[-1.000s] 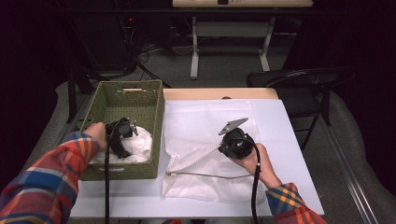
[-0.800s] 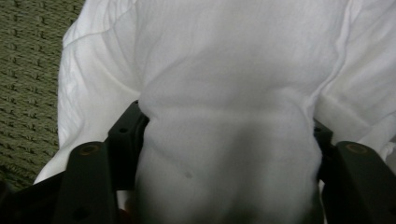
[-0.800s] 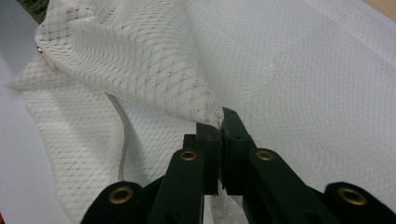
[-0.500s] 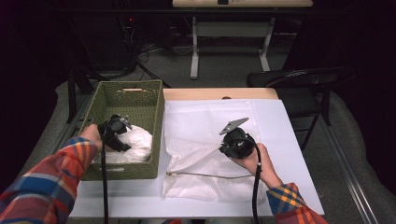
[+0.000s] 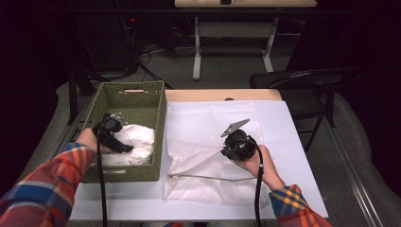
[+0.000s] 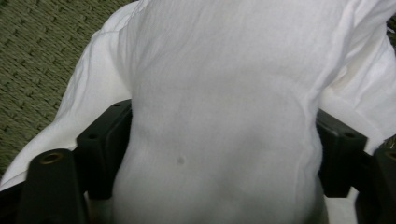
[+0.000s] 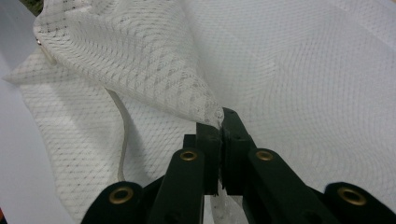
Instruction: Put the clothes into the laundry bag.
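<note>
White mesh laundry bag (image 5: 213,165) lies flat on the white table (image 5: 293,156) at the near right, its upper layer pinched between the closed jaws of the right gripper (image 7: 219,125) and lifted at that edge. Left of it, the left gripper (image 6: 219,140) has its jaws spread wide around a bunched white cotton garment (image 5: 135,142), inside the green woven rectangular basket (image 5: 135,94) farther left.

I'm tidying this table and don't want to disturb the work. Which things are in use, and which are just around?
In use:
white cloth garment
woven green basket
white mesh laundry bag
left hand-held gripper
right hand-held gripper

Just around:
black chair
white table
</note>
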### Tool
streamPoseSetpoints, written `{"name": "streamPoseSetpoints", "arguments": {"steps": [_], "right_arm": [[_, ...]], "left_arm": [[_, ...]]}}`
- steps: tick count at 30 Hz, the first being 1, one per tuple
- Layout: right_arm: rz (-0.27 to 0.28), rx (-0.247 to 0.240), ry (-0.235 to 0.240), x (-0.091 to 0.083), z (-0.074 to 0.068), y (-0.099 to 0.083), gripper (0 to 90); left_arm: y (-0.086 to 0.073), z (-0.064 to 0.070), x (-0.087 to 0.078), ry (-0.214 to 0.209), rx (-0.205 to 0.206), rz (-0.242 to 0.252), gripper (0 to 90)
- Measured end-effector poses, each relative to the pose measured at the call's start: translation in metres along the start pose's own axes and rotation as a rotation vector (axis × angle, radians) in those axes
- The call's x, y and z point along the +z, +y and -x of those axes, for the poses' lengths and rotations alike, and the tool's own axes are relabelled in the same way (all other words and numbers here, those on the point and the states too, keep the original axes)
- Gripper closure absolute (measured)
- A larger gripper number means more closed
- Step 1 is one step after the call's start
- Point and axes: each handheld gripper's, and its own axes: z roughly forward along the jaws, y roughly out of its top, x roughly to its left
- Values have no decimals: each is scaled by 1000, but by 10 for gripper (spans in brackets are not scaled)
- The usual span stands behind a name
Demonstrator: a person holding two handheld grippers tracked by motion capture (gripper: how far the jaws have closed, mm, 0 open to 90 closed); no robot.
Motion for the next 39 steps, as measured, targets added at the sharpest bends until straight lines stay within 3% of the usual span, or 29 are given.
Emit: {"name": "streamPoseSetpoints", "arguments": {"steps": [10,16,19,24,30,36,39], "right_arm": [[-15,8,2,2,0,-1,880],[-27,9,8,5,-1,-1,880],[-33,10,8,7,-2,-2,880],[-51,7,13,10,-3,-3,880],[-49,23,5,10,-2,-3,878],[-54,29,7,12,-3,-4,877],[-50,22,5,11,-2,-3,877]], "left_arm": [[1,-6,-16,18,54,-18,32],[-3,-7,-1,7,69,-105,7],[-8,-8,9,-9,60,-115,6],[-13,-14,10,-14,5,-63,0],[-14,-15,14,-42,14,-76,5],[-20,-12,20,-45,25,-32,112],[-19,-12,21,-50,25,-41,153]]}}
